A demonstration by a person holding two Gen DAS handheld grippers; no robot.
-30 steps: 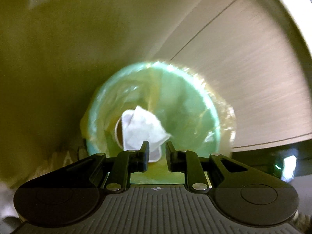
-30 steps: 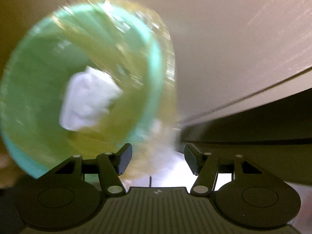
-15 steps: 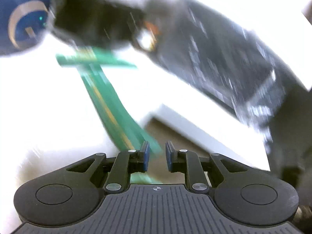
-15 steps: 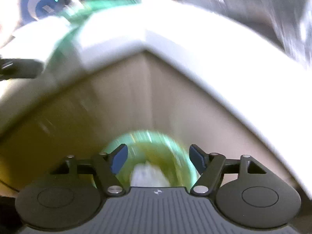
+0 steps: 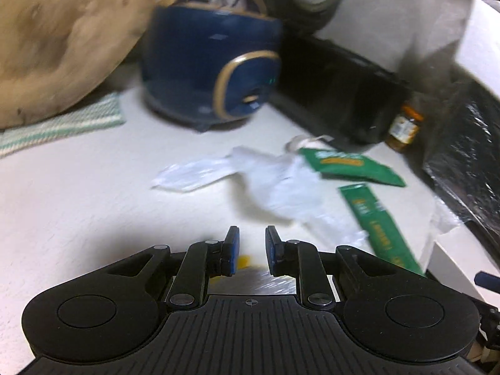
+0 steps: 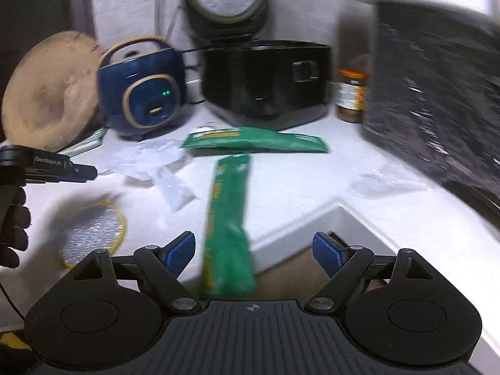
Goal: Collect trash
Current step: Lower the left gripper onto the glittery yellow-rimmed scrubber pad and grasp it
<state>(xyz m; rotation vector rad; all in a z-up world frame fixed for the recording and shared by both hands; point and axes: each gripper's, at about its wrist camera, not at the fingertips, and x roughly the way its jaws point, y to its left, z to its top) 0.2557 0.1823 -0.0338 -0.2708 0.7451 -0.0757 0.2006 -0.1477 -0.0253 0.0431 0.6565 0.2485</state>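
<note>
Green wrappers (image 6: 253,143), crumpled plastic (image 5: 281,184) on counter (image 5: 93,203)

Glossy green wrappers (image 6: 226,218) on matt white counter (image 5: 78,203).

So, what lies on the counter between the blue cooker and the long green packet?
Crumpled clear plastic wrappers lie between blue cooker and long green packet, in both views.

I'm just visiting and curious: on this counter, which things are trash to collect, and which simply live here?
Trash: two green packets, clear wrappers, foil lid.
Staying: blue cooker, black cooker, jar, wooden board.
</note>
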